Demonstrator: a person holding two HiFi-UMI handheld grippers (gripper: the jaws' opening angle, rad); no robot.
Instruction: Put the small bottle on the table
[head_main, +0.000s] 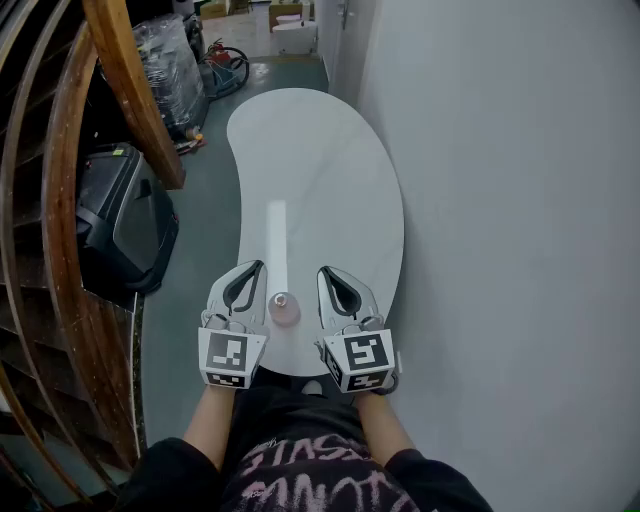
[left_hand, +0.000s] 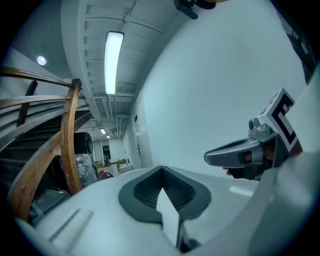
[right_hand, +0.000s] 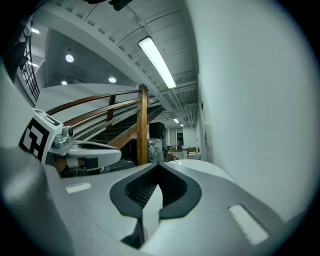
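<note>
A small clear bottle (head_main: 283, 306) stands upright on the white kidney-shaped table (head_main: 320, 170), near its front end. My left gripper (head_main: 257, 267) rests just left of the bottle and my right gripper (head_main: 324, 272) just right of it; neither touches it. Both are shut with nothing between the jaws. In the left gripper view the jaws of the left gripper (left_hand: 161, 170) meet at their tips, and the right gripper (left_hand: 247, 151) shows to the side. The right gripper (right_hand: 159, 165) looks the same in its own view, with the left gripper (right_hand: 80, 150) beside it. The bottle is hidden in both gripper views.
A white wall (head_main: 520, 200) runs along the table's right side. Curved wooden stair rails (head_main: 130, 90) and a black case (head_main: 120, 220) stand to the left across a strip of grey floor. Wrapped goods and boxes (head_main: 170, 60) lie beyond the table's far end.
</note>
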